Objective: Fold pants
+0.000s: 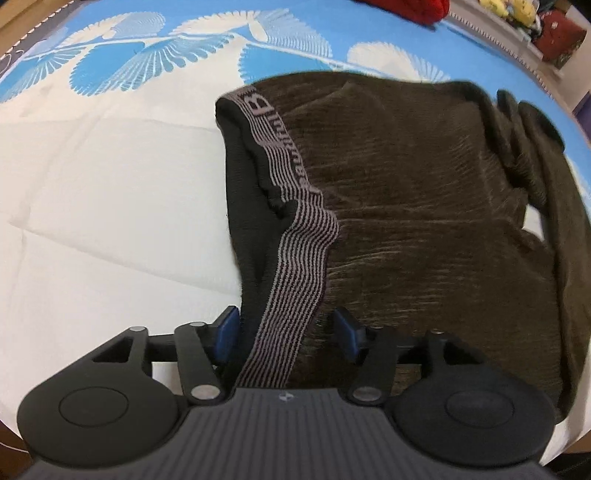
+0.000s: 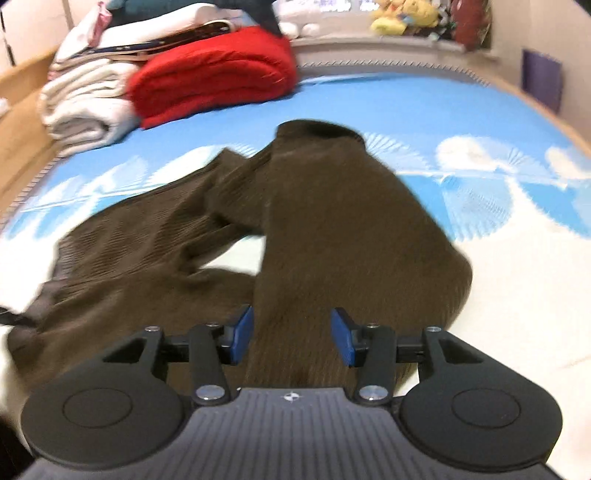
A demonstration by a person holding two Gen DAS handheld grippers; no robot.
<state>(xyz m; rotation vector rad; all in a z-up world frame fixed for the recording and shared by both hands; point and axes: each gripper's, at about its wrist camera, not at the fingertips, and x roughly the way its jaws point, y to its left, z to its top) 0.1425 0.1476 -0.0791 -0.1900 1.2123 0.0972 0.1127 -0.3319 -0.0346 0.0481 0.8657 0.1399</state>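
Observation:
Dark brown ribbed pants [image 1: 424, 206] lie on a bed with a blue and white leaf-print cover. Their striped grey elastic waistband [image 1: 291, 266] runs from the far left of the pants down between the fingers of my left gripper [image 1: 286, 334], whose jaws stand open around it. In the right wrist view a pant leg [image 2: 343, 229] runs from between the open jaws of my right gripper [image 2: 291, 336] up to its cuff [image 2: 317, 134]. The other leg [image 2: 140, 236] lies crumpled to the left.
A folded red blanket [image 2: 218, 77] and stacked white towels [image 2: 85, 107] sit at the head of the bed. Plush toys [image 2: 406, 18] line a shelf behind. The bed cover [image 1: 110, 206] lies bare left of the pants.

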